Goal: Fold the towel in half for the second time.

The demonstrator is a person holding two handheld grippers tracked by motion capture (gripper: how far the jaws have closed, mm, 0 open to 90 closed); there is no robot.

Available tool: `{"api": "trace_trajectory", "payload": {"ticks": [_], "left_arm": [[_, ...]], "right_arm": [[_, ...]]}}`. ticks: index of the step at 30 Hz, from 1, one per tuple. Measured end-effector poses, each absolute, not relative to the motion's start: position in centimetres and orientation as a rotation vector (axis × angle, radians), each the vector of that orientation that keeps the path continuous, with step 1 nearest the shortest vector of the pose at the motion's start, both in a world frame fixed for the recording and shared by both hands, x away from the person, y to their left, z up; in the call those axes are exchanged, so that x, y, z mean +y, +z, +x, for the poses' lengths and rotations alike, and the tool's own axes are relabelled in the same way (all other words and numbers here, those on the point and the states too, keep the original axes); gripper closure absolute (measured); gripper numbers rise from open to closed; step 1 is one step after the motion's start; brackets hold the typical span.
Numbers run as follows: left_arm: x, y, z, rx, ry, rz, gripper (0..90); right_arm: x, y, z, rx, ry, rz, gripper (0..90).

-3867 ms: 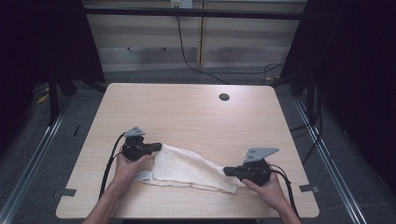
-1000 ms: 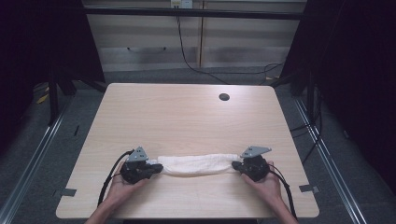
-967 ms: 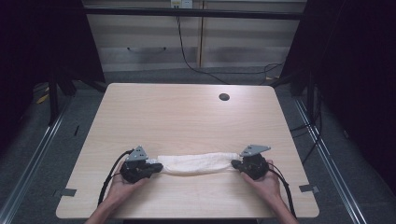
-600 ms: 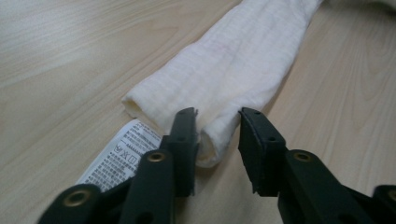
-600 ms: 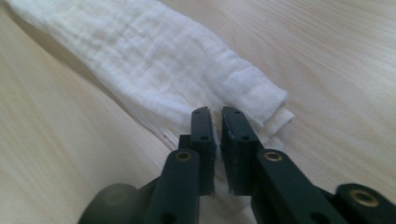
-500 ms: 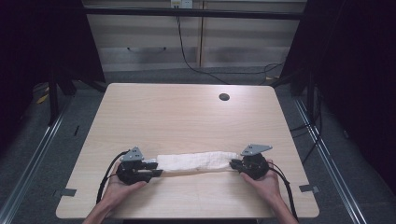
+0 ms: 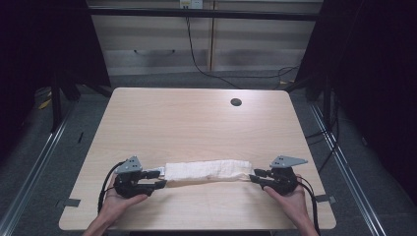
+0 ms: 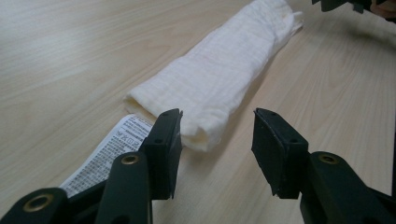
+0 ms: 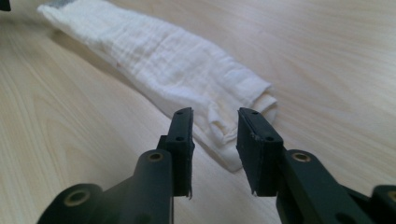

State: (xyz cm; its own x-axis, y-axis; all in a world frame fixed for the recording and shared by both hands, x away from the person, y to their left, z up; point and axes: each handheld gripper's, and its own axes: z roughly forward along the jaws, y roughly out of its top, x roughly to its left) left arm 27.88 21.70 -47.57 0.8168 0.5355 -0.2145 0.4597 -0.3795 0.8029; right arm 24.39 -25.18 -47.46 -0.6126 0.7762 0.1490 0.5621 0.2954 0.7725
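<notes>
A white cloth [image 7: 209,172], folded into a long narrow strip, lies flat near the table's front edge. My left gripper [image 7: 160,178] is at its left end and my right gripper [image 7: 255,175] at its right end. The left gripper's jaws [image 8: 215,122] have just been opening. The cloth [image 8: 224,70] ends just ahead of them, untouched by the pads, beside a printed label [image 8: 109,154]. The right gripper's jaws [image 9: 215,116] have also just been opening, and the cloth's [image 9: 173,65] other end lies loose before them.
The light wooden table [image 7: 196,123] has a dark round cable hole [image 7: 236,102] at the back right. Cables trail from both grippers over the front edge. A person's hands hold the grippers from the bottom. Cabinets stand behind the table.
Both grippers were shut on the cloth's ends a second ago. Their jaws have since opened, letting go, and each has drawn back slightly outward. The strip rests on the table.
</notes>
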Motion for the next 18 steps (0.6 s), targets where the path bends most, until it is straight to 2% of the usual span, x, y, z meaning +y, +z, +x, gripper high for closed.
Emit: {"api": "trace_trajectory", "payload": {"ticks": [4,10,11,18], "left_arm": [[23.5,-47.5,27.5,0.839,0.111,2.005,45.5],[25.5,-48.5,27.5,0.935,0.127,2.007,41.4],[25.6,-48.7,27.6,0.947,0.136,1.997,41.6],[25.9,-49.0,28.1,0.99,0.2,1.973,37.6]], "right_arm": [[-26.4,-46.8,23.2,2.228,1.264,1.28,58.7],[-28.9,-47.4,21.9,2.129,1.228,1.357,48.6],[-29.3,-47.7,22.0,2.105,1.22,1.385,45.0],[-30.8,-49.6,23.1,2.092,1.092,1.465,38.0]]}}
